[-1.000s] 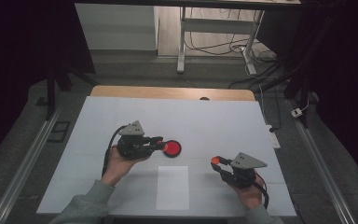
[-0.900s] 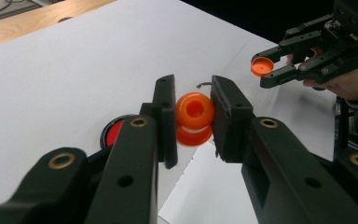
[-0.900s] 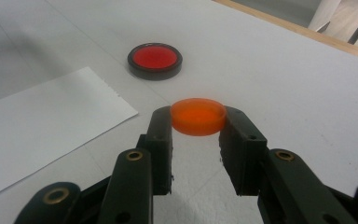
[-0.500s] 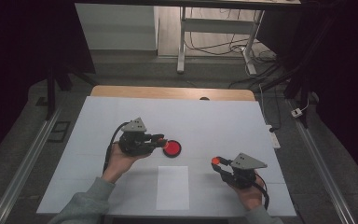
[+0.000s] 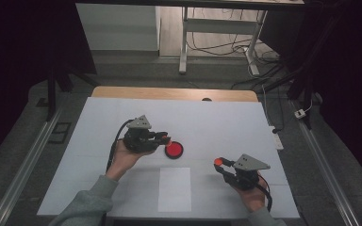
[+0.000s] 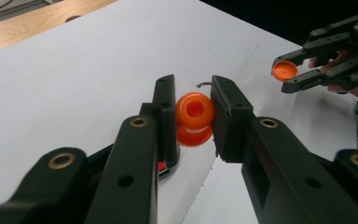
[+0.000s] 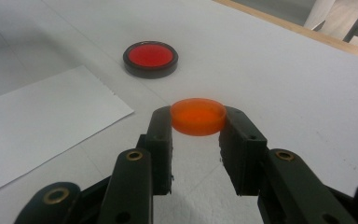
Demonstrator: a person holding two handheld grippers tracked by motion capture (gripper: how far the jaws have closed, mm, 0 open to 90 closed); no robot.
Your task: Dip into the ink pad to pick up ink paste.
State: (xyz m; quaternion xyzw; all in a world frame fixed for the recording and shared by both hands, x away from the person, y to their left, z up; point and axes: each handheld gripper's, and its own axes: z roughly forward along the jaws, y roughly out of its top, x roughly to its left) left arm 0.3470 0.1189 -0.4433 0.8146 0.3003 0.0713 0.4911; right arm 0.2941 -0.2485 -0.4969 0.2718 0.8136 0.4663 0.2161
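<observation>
Left tool [image 6: 193,116], frame centre, clamps small orange plastic bottle [image 6: 194,119]; right tool [image 7: 198,123] grips round orange cap [image 7: 198,115]. Capping step; next: align cap over bottle mouth.

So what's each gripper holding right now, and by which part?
Left gripper: small orange plastic bottle-like piece with an open neck, pinched across its sides. Right gripper: flat round orange cap, gripped by opposite edges of its rim.
</observation>
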